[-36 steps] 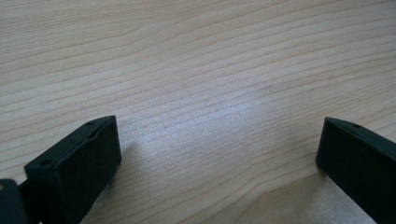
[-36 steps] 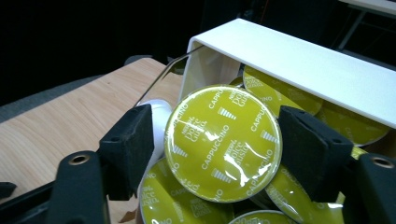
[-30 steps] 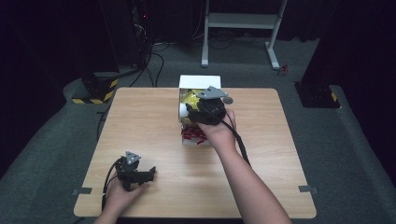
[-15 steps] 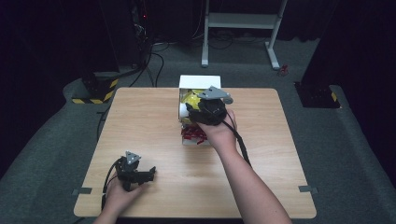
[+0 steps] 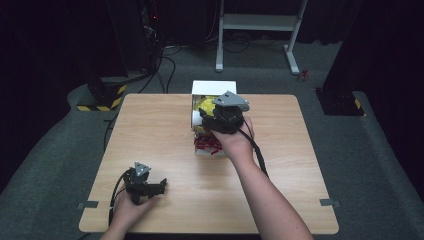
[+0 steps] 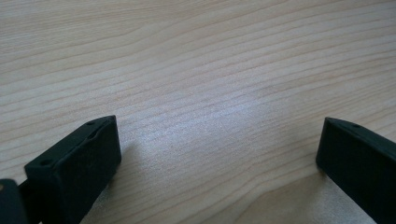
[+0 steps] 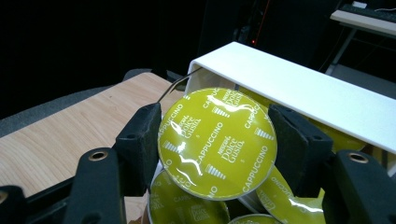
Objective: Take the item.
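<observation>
A yellow-green coffee capsule (image 7: 217, 143) with a foil lid reading "Cappuccino" sits between the jaws of my right gripper (image 7: 215, 140), which is shut on it, both pads pressing its rim. It hangs just above the white box (image 7: 299, 93) where several more yellow capsules (image 7: 285, 191) lie. From above, the right gripper (image 5: 222, 117) hovers over the white box (image 5: 214, 88) at the table's far middle. My left gripper (image 5: 145, 186) rests near the front left of the table, its jaws spread wide over bare wood (image 6: 210, 93), nothing between them.
A small pile of red pieces (image 5: 206, 144) lies just in front of the box, beside my right hand. The wooden table (image 5: 150, 130) has dark carpet around it. A white frame stand (image 5: 260, 22) and black cables lie beyond the far edge.
</observation>
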A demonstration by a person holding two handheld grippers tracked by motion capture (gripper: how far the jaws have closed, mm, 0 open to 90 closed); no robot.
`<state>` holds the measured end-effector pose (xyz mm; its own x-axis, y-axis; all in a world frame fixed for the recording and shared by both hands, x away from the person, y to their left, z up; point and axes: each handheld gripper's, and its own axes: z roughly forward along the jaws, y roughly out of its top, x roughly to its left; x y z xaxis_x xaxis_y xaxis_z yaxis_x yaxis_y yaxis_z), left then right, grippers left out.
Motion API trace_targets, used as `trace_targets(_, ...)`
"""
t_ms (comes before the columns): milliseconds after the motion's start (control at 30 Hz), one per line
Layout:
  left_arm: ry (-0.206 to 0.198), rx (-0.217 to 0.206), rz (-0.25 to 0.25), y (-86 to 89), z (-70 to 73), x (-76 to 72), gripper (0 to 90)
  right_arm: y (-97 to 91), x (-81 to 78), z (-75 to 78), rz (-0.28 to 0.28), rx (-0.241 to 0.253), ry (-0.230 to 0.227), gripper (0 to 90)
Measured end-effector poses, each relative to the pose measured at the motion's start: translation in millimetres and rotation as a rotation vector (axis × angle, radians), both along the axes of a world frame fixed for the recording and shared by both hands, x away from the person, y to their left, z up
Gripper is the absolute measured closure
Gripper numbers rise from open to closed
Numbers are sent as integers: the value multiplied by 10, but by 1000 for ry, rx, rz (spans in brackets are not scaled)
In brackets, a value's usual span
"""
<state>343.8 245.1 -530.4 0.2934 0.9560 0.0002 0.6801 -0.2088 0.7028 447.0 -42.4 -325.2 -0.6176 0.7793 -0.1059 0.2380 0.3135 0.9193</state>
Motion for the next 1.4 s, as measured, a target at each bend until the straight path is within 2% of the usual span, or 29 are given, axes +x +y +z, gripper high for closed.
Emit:
trace_targets(200, -2, -2, 3, -2, -2, 0, 3, -35, -33, 44, 7, 29, -4, 382)
trace_targets(400, -3, -2, 4, -3, -2, 1, 3, -73, -89, 109, 12, 40, -30, 382)
trace_targets(633, -2, -2, 2, -2, -2, 0, 3, -122, -153, 150, 19, 54, -36, 382)
trace_targets(700, -2, -1, 1, -1, -1, 1, 3, -150, -200, 173, 24, 74, -35, 382)
trace_targets(867, -2, -2, 3, -2, -2, 0, 3, -170, -269, 198, 35, 71, -46, 382)
trace_targets(967, -2, -2, 3, -2, -2, 0, 3, -229, -334, 218, 26, 76, -63, 382)
trace_targets(1400, 0, 0, 0, 0, 0, 0, 3, -488, -556, 211, 11, 92, -88, 382)
